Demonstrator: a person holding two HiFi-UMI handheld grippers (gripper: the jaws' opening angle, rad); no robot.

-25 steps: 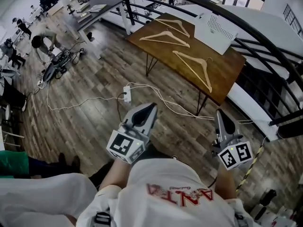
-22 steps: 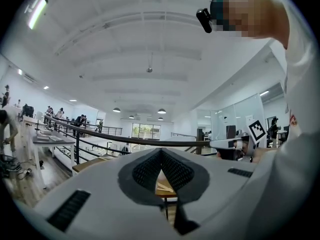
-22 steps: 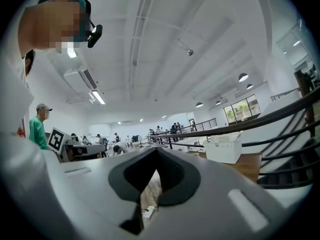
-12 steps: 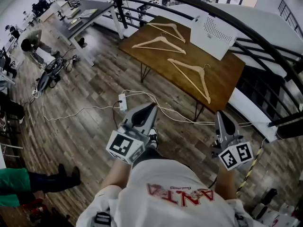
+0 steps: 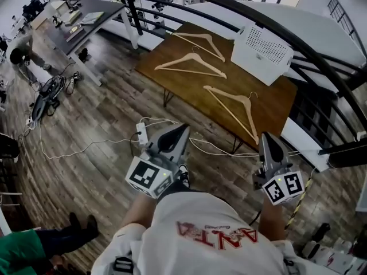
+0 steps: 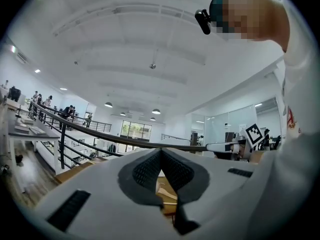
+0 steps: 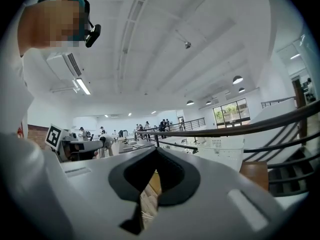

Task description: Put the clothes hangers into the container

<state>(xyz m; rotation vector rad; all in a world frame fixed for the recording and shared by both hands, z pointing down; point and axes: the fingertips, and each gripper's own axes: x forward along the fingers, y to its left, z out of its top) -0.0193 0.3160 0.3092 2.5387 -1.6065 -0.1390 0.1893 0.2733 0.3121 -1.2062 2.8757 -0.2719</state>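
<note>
Closing in on the counter (image 5: 275, 99) comes first — the left tool (image 5: 181, 129) and right tool (image 5: 268, 137) sit low in frame, jaws together, empty. Three wooden hangers (image 5: 192, 65) lie upper centre beside the white container (image 5: 261, 53); best to open one tool early, aiming for the nearest hanger (image 5: 232, 105) at its neck.

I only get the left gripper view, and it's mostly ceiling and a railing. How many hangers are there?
Observer: Three in the head view: a near hanger, a middle hanger and a far hanger, all lying on the brown table.
Operator: Where's the container?
Observer: The white container sits on the table's far right part, apart from the hangers.
Operator: Is the other gripper holding anything?
Observer: No. The right gripper has its jaws together with nothing between them.
</note>
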